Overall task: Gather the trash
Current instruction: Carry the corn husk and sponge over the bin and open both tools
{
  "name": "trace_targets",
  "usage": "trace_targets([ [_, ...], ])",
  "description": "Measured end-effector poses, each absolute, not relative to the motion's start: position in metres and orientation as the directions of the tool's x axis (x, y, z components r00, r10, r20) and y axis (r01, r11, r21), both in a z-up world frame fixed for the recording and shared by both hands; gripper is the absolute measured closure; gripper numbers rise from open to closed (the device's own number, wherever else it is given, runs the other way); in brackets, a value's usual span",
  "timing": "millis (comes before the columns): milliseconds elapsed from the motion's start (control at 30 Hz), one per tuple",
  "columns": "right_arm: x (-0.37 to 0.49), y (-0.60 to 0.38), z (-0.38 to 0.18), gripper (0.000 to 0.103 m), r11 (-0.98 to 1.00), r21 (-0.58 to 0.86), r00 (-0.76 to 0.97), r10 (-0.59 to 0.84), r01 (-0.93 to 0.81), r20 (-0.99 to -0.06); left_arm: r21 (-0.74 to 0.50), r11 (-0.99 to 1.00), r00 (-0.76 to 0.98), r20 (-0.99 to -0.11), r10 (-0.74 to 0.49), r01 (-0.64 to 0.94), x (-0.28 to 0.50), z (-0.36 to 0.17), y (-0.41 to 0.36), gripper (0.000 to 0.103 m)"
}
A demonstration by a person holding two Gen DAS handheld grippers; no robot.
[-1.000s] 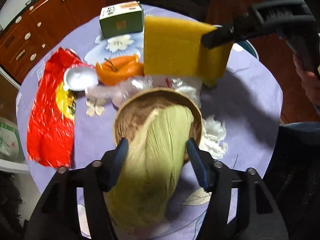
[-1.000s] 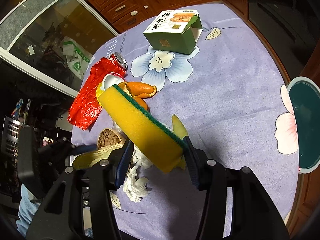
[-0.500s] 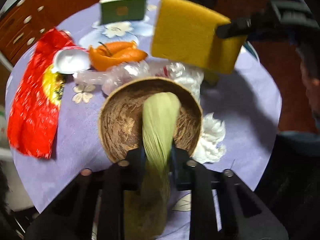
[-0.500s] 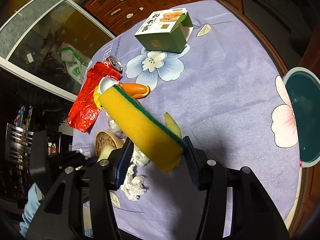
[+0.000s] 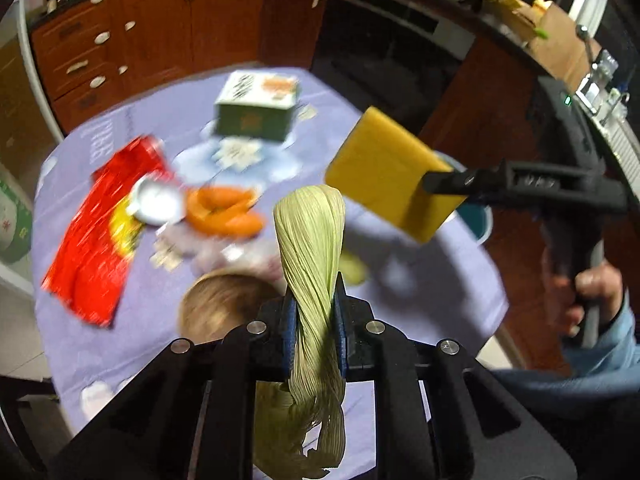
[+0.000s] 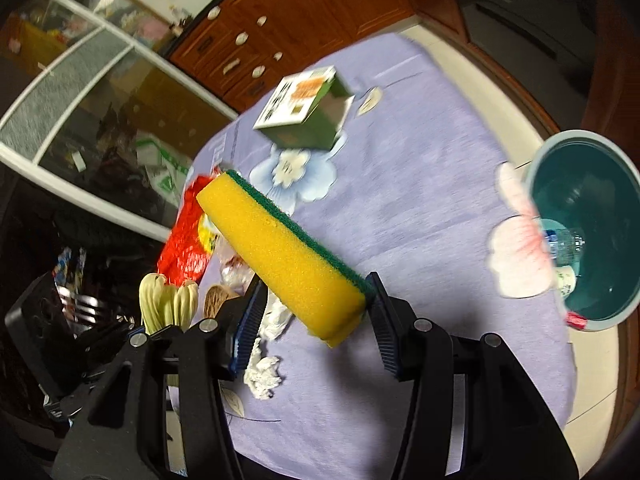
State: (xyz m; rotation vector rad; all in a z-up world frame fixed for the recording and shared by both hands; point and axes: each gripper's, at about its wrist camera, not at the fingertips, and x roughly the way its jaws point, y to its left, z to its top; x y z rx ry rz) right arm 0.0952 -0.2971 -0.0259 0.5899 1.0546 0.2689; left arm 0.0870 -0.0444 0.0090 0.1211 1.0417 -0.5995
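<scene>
My left gripper (image 5: 314, 316) is shut on a pale green corn husk (image 5: 312, 240), held up above the table; its ends stick out past the jaws both ways. The husk (image 6: 168, 300) also shows at the lower left of the right wrist view. My right gripper (image 6: 314, 312) is shut on a yellow sponge (image 6: 280, 252) with a green scouring side, held in the air over the purple flowered tablecloth (image 6: 420, 208). The same sponge (image 5: 388, 180) hangs to the right in the left wrist view. A teal bin (image 6: 584, 236) with a bottle inside sits at the table's right edge.
On the table lie a red wrapper (image 5: 100, 232), a white cup (image 5: 156, 204), orange peel (image 5: 224, 212), a green box (image 5: 256, 112), a coconut shell (image 5: 224, 308), clear plastic, and crumpled white tissue (image 6: 264, 372). Wooden cabinets (image 5: 160, 32) stand behind. A hand (image 5: 588, 292) holds the right gripper.
The left gripper closed on the corn husk and lifted it out of the coconut shell. The right gripper carried the sponge rightward, bringing the teal bin closer in its view.
</scene>
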Motion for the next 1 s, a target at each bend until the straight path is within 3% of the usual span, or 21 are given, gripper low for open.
trace_targets([
  [367,0.052,-0.451,-0.023,0.055,0.787,0.546,0.617,0.284,0.288,-0.734,-0.235,0.742,0.292,-0.812,-0.505,0.628,0.105,0.005,-0.193,0.087],
  [567,0.029,-0.526,-0.051,0.055,0.742,0.514,0.605,0.186,0.430,-0.774,-0.250,0.688,0.214,-0.830,-0.515,0.682,0.112,-0.013,-0.276,0.087],
  [867,0.019,-0.582,-0.092,0.055,0.688,0.490,0.548,0.159,0.536,-0.821,-0.265,0.659,0.120,-0.870,-0.478,0.704,0.133,-0.057,-0.374,0.083],
  [933,0.020,-0.590,-0.098,0.055,0.684,0.486,0.537,0.162,0.544,-0.828,-0.258,0.658,0.109,-0.880,-0.462,0.708,0.137,-0.069,-0.390,0.078],
  [1000,0.022,-0.592,-0.102,0.055,0.684,0.482,0.528,0.164,0.548,-0.833,-0.252,0.659,0.102,-0.888,-0.449,0.708,0.140,-0.078,-0.399,0.058],
])
